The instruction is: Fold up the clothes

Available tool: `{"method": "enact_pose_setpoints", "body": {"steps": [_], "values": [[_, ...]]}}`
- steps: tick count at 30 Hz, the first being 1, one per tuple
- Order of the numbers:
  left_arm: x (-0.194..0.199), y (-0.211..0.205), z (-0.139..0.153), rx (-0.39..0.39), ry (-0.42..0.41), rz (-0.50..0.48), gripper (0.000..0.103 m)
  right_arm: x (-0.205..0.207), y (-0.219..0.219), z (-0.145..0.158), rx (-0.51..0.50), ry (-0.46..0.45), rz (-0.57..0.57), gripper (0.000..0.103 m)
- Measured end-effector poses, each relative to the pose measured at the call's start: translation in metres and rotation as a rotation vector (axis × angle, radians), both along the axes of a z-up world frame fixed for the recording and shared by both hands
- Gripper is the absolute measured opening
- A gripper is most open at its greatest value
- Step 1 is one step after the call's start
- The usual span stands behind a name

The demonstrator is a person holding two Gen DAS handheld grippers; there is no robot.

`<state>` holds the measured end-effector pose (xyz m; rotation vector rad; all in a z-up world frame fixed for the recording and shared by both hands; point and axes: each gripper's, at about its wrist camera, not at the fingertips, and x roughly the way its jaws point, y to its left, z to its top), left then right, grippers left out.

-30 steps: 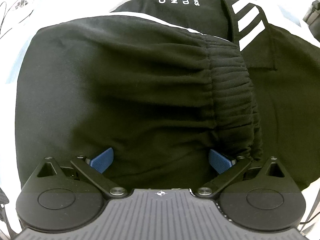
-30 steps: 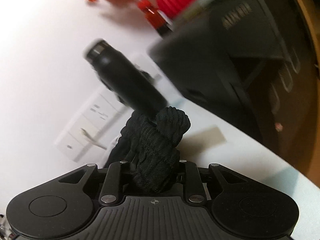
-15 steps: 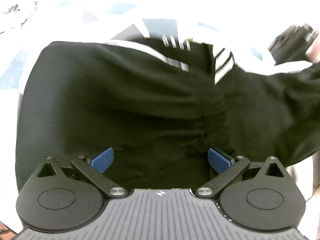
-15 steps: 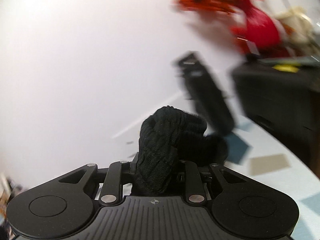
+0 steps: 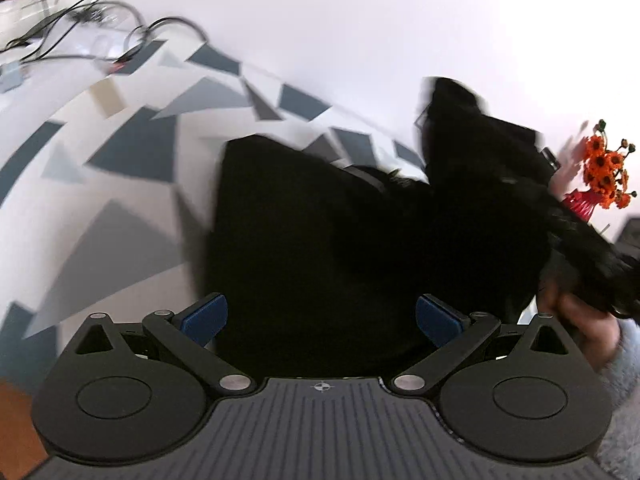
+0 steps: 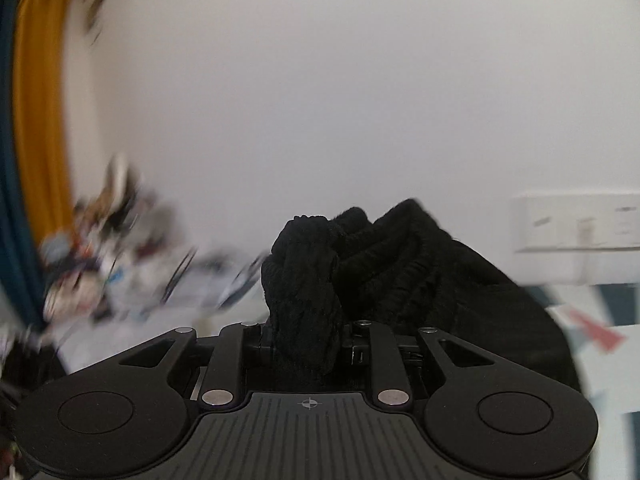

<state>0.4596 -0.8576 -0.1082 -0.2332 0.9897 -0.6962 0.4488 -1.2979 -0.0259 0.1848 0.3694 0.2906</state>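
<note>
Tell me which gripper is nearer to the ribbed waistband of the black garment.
Right. The right gripper is shut on the ribbed waistband. The left gripper is open, over another part of the black garment.

A home — flower vase (image 5: 580, 208), curtain (image 6: 38, 120), wall sockets (image 6: 580, 222).

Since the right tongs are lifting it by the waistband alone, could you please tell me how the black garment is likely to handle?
The black garment is probably floppy: it drapes down from the right tongs, which are shut on its ribbed waistband. It likely grips well, since the knit bunches between the fingers. It will probably drag over the patterned tabletop, where one end seems to rest.
</note>
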Motion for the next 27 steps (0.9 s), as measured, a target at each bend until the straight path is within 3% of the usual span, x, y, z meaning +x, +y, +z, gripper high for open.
{"method": "enact_pose_setpoints", "body": {"steps": [6,9,13,17,19,24,27], "values": [[0.01,0.048,-0.017,-0.009,0.062,0.021,0.102,0.019,0.09,-0.06,-0.17,0.208,0.099,0.02],[0.019,0.059,-0.021,-0.008,0.079,0.012,0.102,0.015,0.107,-0.073,-0.248,0.25,0.115,0.027],[0.036,0.059,-0.024,-0.021,0.099,-0.013,0.102,-0.004,0.116,-0.068,-0.271,0.265,0.15,0.049],[0.051,0.053,-0.024,-0.036,0.101,-0.038,0.102,-0.018,0.119,-0.057,-0.378,0.234,0.152,0.055],[0.055,0.05,-0.025,-0.033,0.102,-0.046,0.103,-0.025,0.122,-0.052,-0.426,0.197,0.135,0.07],[0.059,0.053,-0.032,-0.015,0.125,-0.049,0.102,-0.038,0.128,-0.049,-0.524,0.152,0.095,0.082],[0.061,0.054,-0.036,-0.004,0.139,-0.05,0.102,-0.029,0.132,-0.064,-0.57,0.225,0.094,0.085]]}}
